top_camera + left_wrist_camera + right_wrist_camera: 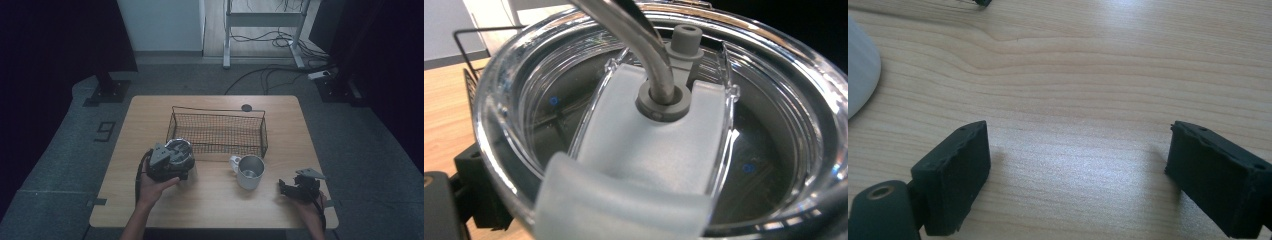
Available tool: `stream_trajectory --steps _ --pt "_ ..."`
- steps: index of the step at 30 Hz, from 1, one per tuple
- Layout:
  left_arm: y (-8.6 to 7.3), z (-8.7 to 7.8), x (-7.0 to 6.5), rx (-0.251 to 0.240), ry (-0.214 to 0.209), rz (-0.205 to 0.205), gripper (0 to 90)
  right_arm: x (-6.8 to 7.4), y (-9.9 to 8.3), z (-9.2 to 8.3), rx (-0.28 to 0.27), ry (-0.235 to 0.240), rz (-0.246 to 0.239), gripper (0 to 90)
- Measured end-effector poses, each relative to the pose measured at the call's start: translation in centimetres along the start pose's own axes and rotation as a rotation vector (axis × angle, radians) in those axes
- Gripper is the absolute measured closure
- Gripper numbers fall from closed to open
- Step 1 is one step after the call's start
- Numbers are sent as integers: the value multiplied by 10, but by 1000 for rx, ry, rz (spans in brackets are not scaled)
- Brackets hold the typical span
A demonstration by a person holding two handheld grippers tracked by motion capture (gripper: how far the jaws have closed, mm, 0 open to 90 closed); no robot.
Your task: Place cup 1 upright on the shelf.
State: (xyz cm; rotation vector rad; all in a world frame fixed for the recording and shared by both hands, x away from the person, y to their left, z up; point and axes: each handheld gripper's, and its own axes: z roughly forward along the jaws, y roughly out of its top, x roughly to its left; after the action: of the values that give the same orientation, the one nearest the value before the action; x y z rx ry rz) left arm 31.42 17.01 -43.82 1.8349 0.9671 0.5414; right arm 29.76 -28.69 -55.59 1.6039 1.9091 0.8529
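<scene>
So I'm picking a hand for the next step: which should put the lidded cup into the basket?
Left, probably. The left gripper already has the lidded cup at its jaws, beside the wire basket. The right gripper is open over bare table, past the white mug.

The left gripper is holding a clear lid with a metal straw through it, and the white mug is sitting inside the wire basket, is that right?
Not quite. The high view shows the white mug on the table, in front of the wire basket, not inside. The left gripper does hold the clear lid with its metal straw.
</scene>
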Motion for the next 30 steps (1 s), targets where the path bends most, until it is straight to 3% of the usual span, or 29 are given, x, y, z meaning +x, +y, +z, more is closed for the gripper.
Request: stream_trajectory --steps 6,30 --pt "14 -4 -2 7 20 2 39 0 0 0 1 -1 0 103" --pt "44 -8 -1 -14 1 -14 39 0 0 0 -2 0 -2 112"
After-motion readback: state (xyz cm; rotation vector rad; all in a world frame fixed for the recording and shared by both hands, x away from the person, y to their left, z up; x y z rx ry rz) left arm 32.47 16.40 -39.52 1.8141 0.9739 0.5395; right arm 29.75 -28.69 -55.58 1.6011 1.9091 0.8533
